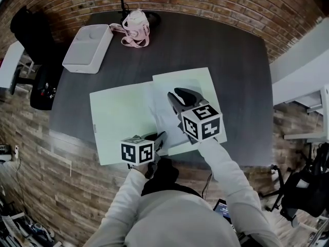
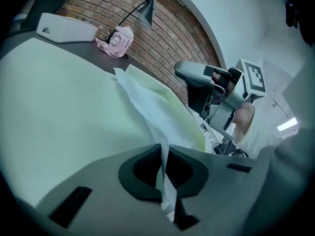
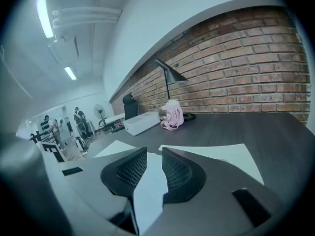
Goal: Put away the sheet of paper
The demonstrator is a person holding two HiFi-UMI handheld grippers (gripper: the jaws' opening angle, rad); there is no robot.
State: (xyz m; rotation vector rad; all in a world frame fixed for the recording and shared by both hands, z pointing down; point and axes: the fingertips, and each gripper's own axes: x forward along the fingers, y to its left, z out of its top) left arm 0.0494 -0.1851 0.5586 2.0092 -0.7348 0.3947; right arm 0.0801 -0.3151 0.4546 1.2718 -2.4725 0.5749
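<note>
my left gripper (image 2: 162, 168) is clenched on the sheet of paper (image 1: 167, 121) over the green folder (image 1: 121, 118). right gripper (image 3: 150, 167) jaws apart, gripping nothing.

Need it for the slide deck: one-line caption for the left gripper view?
Left hand-held gripper shut on the white sheet of paper above the open pale-green folder.

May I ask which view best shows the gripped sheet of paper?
The left gripper view: the left gripper's shut jaws pinch the sheet of paper. The head view hides that pinch behind a marker cube; the right gripper view shows only flat paper.
</note>
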